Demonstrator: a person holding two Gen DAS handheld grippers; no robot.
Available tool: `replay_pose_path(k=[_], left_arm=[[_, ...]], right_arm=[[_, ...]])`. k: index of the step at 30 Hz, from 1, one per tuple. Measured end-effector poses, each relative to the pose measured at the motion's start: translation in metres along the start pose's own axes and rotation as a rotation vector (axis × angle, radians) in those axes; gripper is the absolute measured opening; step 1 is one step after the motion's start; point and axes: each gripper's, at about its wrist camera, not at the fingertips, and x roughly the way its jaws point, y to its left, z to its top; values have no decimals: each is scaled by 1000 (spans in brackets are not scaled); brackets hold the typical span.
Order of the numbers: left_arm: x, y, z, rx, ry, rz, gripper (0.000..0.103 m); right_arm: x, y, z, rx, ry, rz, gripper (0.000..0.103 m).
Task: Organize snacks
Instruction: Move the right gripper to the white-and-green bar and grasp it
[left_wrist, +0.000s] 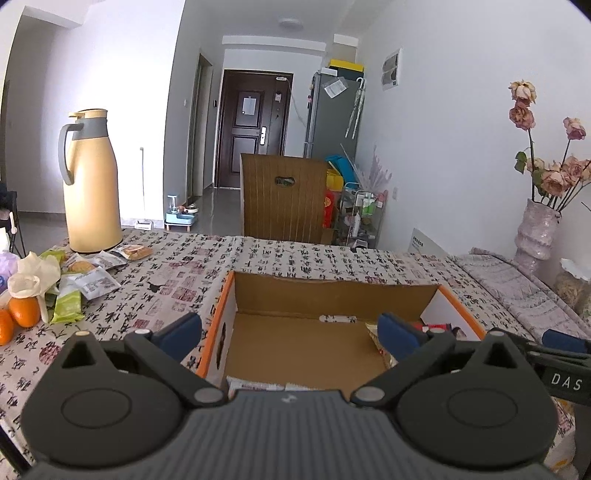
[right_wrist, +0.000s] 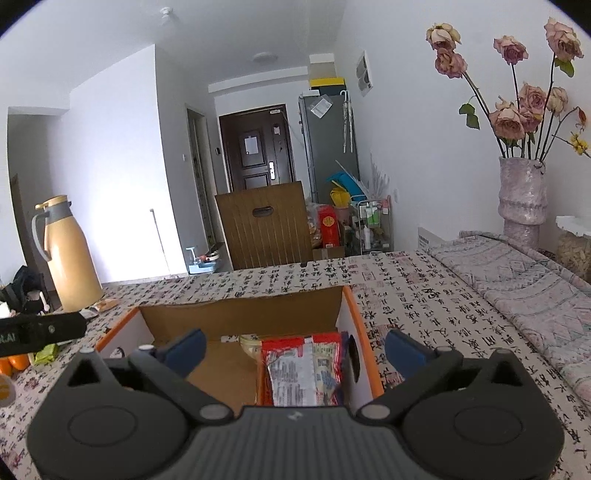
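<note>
An open cardboard box with an orange rim sits on the patterned tablecloth in front of both grippers. My left gripper hovers over its near edge, open, with nothing between the blue pads. In the right wrist view the box holds red and white snack packets stacked along its right side. My right gripper is above them, open wide and holding nothing. Loose snack packets, a green packet and oranges lie on the table at the left.
A tall yellow thermos stands at the table's far left. A vase of dried roses and a jar stand at the right by the wall, beside a folded cloth. A wooden chair back rises behind the table.
</note>
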Motion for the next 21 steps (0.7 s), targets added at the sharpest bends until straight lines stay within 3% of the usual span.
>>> replay_pose_path(k=[12,21], left_arm=[[-36,7,-30,27,39,-4,103],[-52,20,-59,27,95,-3,103]], right_arm=[[-44,-16,-27,-34,40,-25,103],[-65,-34,-62,-82,126,-66,103]])
